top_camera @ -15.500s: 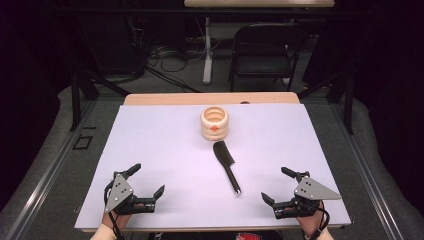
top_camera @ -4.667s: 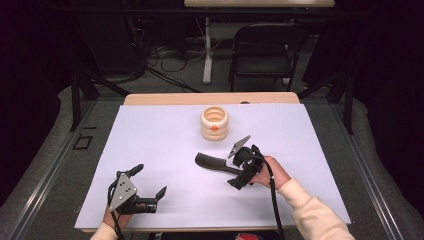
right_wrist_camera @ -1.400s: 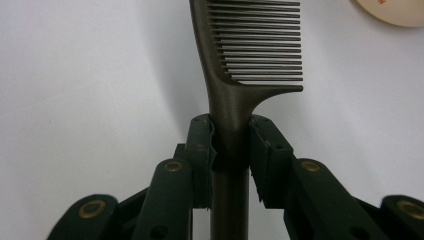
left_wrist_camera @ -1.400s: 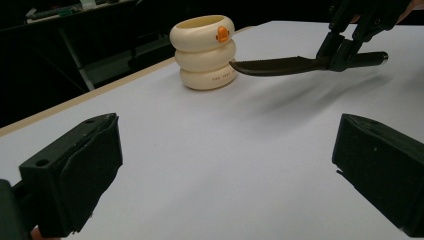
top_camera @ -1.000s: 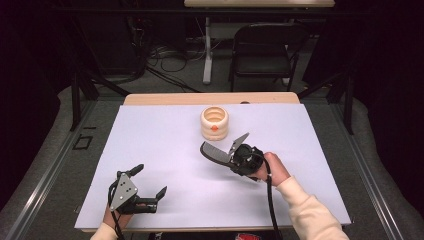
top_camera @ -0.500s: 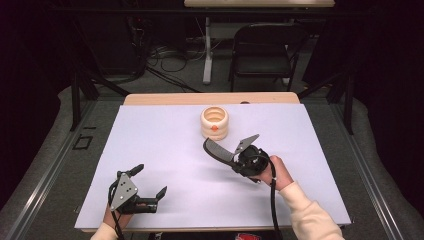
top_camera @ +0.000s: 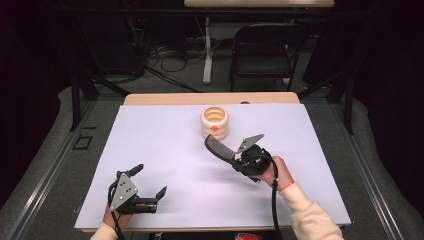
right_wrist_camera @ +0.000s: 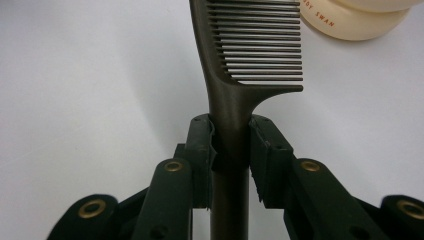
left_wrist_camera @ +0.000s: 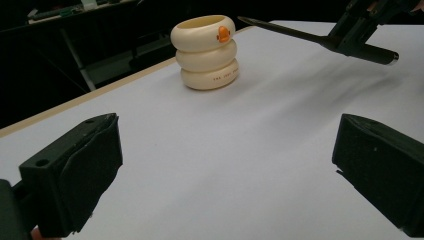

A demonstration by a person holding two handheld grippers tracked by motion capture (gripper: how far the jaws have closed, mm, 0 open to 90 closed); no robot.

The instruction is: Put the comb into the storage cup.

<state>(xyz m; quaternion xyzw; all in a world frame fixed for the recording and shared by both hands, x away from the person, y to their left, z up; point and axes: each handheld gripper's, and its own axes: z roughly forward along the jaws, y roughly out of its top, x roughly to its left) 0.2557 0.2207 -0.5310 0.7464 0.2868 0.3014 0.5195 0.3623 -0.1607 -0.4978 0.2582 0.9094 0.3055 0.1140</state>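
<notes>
Two tools over a white-covered bench [top_camera: 165, 150]. Right tool [top_camera: 239, 159] clamped on the handle of a dark comb [top_camera: 220, 148], pads pressing either side of the shaft just below the teeth. Comb lifted clear of the bench, toothed end pointing toward eleven o'clock in the high view, tip just short of a cream ringed holder [top_camera: 215, 122] with an orange spot on its side. Holder upright at twelve o'clock from the comb, near the far middle of the bench. Seen from the right gripper view: comb [right_wrist_camera: 240, 75] rising straight between the pads, teeth fanned toward three o'clock, holder's base [right_wrist_camera: 350, 22] at one o'clock, lettering partly legible. Right hand [top_camera: 277, 172] and cream sleeve [top_camera: 310, 220] entering from five o'clock. Left tool [top_camera: 147, 187] down at the near edge, at seven o'clock from the comb and well apart from it, spread wide with nothing between, resting low by the bench surface. From the left gripper view: holder [left_wrist_camera: 206, 52] at eleven o'clock, comb [left_wrist_camera: 300, 35] held aloft at one o'clock.
</notes>
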